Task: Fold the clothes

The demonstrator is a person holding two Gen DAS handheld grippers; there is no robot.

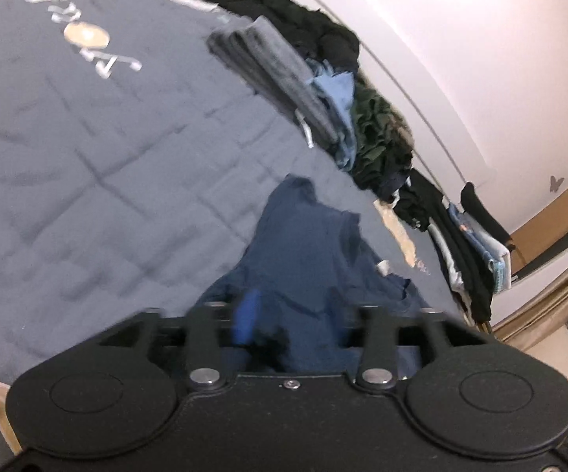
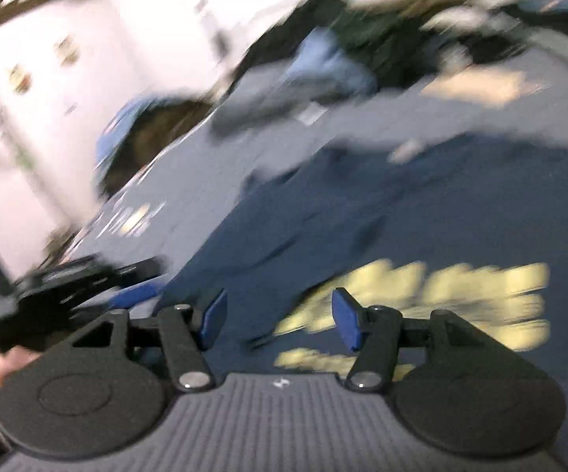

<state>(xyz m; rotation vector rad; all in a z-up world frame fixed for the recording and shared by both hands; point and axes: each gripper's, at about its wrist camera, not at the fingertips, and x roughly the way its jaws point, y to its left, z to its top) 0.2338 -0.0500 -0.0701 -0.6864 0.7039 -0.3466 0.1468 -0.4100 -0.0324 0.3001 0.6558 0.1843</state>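
Showing blurred left claw (image 2: 134,295), perhaps gripping navy shirt (image 2: 284,228)

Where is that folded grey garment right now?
In the left wrist view, the folded grey garment lies on the grey-blue quilt, upper middle, beside the dark clothes pile along the white wall.

— How many grippers are seen?
— Two are counted: the left gripper (image 1: 289,326) and the right gripper (image 2: 280,324).

— And garments laid out flat?
— One navy garment (image 1: 307,244) is seen spread on one grey quilted bedspread (image 1: 87,157).

— And along the wall?
— One row of piled clothes (image 1: 362,118) is seen; its separate pieces cannot be counted. One folded grey garment (image 1: 268,70) is made out beside it.
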